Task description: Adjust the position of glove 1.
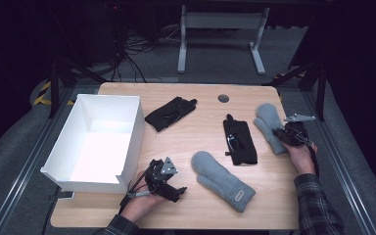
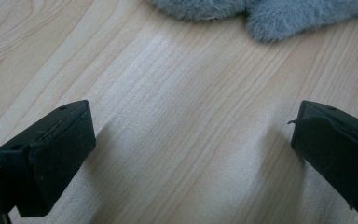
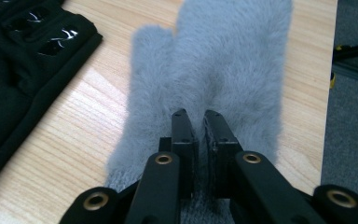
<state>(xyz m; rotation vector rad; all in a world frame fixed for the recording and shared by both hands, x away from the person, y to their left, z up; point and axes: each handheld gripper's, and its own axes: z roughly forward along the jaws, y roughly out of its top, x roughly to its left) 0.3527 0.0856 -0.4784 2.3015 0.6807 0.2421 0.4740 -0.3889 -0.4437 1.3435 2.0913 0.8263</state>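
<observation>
right gripper (image 3: 196, 122) is pinched shut on the grey mitten (image 3: 214, 70) at the counter's (image 1: 200, 132) right edge, next to a black glove (image 1: 240, 142). left gripper (image 2: 191, 154) sits wide open over bare wood, holding nothing, near the other grey mitten (image 1: 222, 180).

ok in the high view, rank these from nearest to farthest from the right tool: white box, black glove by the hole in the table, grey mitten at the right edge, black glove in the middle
1. Grey mitten at the right edge, pinched in the right tool.
2. Middle black glove, just to its left.
3. Far black glove, up-table, left of centre.
4. White box, at the table's left side.
</observation>
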